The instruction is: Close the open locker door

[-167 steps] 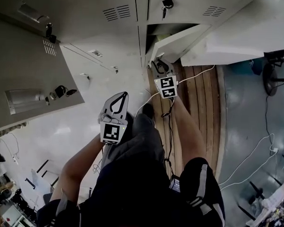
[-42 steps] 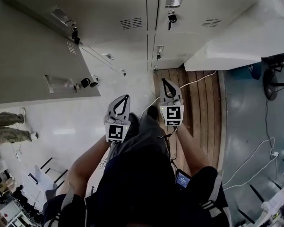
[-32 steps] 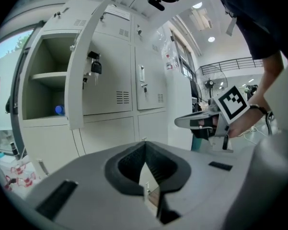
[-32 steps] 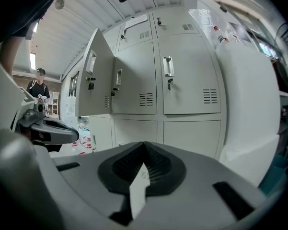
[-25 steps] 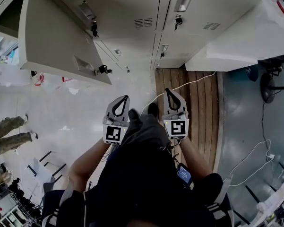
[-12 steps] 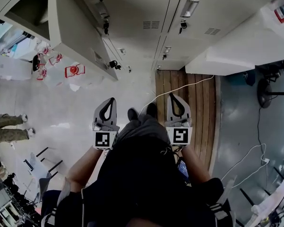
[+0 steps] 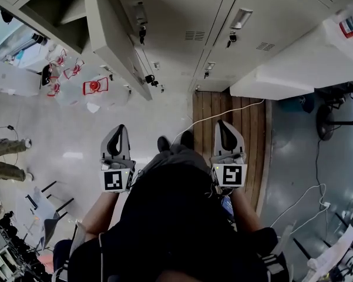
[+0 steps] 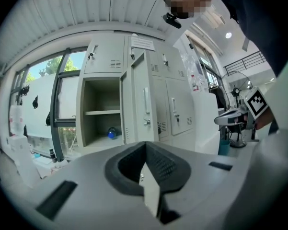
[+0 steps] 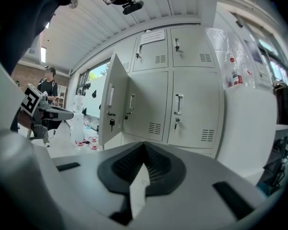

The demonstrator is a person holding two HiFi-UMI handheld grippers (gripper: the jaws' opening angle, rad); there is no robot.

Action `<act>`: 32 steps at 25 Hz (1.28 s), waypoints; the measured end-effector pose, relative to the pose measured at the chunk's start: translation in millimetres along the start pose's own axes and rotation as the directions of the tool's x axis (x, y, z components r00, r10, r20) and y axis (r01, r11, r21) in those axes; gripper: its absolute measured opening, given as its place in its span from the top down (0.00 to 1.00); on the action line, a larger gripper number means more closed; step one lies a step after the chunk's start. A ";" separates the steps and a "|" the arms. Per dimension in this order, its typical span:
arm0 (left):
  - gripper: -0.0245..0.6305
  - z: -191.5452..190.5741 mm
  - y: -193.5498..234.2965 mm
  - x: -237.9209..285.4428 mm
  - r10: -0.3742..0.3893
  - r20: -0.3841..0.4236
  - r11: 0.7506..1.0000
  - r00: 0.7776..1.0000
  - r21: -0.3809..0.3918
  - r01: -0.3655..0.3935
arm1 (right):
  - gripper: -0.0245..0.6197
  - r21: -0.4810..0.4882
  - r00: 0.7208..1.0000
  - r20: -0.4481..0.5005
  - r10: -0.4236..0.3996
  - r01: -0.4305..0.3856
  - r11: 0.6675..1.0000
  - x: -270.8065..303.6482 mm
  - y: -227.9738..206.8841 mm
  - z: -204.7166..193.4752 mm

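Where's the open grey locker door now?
Head view, upper left: the open grey metal locker door juts out from the lockers, ahead of the left gripper.

Grey locker door [image 7: 114, 37], swung wide open

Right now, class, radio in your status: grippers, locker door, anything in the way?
Left gripper and right gripper shut, empty. Locker door open, untouched. Nothing seen in its swing.

Field notes: I'm watching a white cable [image 7: 229, 111] trailing across wooden planks [image 7: 255, 134]. A blue-capped bottle [image 8: 112, 132] is lying under a shelf [image 8: 103, 112]. A bystander's legs [image 7: 4, 147] are showing far left. A fan [image 7: 324, 121] is standing at right.
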State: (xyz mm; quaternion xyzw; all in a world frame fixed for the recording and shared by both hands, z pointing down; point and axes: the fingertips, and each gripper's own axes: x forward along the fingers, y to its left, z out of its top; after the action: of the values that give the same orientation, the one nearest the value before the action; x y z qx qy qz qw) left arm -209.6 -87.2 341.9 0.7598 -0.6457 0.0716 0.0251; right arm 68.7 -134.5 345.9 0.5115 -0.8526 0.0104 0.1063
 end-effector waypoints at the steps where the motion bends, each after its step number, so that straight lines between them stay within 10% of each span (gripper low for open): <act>1: 0.96 1.5 3.8 -2.9 0.009 -0.003 1.000 1.000 0.001 -0.009 | 0.96 0.004 1.000 -0.008 0.001 -0.001 1.000 -0.6 0.3 0.3; 32: 0.96 -1.6 41.3 -8.2 0.103 -0.025 0.994 0.994 0.029 -0.103 | 0.97 0.005 0.993 -0.101 0.055 -0.055 0.998 18.3 -10.1 -10.7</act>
State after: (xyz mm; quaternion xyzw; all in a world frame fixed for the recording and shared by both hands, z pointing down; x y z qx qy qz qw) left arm -251.7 -85.8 340.1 0.7248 -0.6826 0.0916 0.0195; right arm 71.0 -154.0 359.0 0.4867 -0.8599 0.0403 0.1482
